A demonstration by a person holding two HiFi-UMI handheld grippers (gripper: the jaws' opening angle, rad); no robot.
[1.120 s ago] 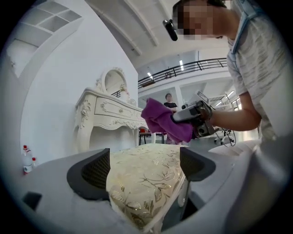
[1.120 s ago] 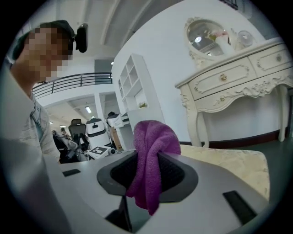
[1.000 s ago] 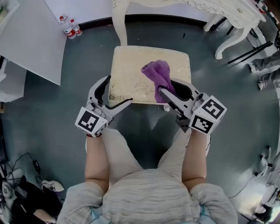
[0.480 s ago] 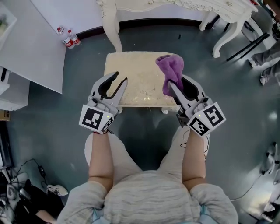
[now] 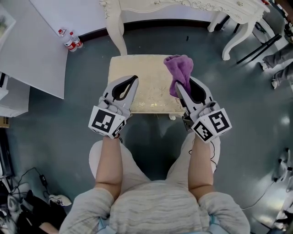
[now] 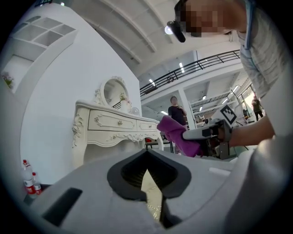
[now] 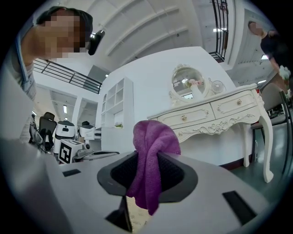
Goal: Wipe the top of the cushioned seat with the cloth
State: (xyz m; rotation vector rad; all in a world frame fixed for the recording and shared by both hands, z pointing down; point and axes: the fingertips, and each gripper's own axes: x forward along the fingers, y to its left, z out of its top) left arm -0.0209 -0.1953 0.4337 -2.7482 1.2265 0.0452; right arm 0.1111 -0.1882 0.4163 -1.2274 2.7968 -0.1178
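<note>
Left gripper is hovering over the near left part of the cushioned seat; its jaws have just been closing and are now meeting with nothing between them. Right gripper is clamping the purple cloth, which is bunching up past the jaw tips over the seat's right side. For a good wipe, the cloth should be pressing flat on the cushion and sweeping in overlapping passes, with the jaws staying off the fabric. Beyond the seat, a white dressing table is standing.
</note>
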